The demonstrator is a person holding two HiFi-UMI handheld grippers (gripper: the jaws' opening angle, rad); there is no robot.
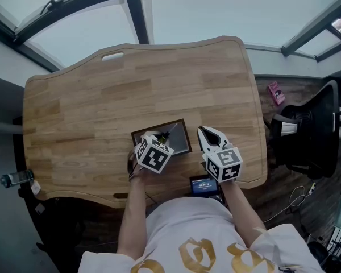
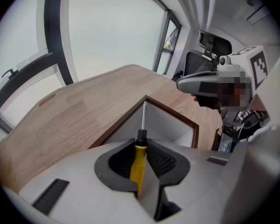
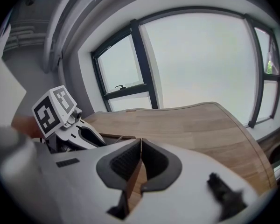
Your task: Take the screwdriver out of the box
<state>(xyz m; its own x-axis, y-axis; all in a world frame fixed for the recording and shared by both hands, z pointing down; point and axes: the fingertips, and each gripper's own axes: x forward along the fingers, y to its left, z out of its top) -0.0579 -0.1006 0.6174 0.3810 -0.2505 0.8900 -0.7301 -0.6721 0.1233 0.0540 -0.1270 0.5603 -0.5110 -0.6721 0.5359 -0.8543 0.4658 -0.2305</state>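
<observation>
Wooden table (image 1: 91, 112) fills most of the head view, with a black office chair (image 1: 307, 135) off its right end. An open box (image 1: 181, 143) with a dark rim and pale inside sits on the table near the front edge, right in front of the person.

Left gripper (image 1: 153, 141) hangs over the box's near-left part, tilted steeply down. Its pads pinch the yellow handle of the screwdriver (image 2: 138, 164). The black collar and bare metal shaft stick out past the jaws, over the box opening, aimed at the far corner. Can't tell if the tip touches anything.

Right gripper (image 3: 141, 148) is just beside the box's right side, jaws pressed together with nothing between them.

Small lit-screen device (image 1: 204, 185) is at the table's near edge, between the two arms.
</observation>
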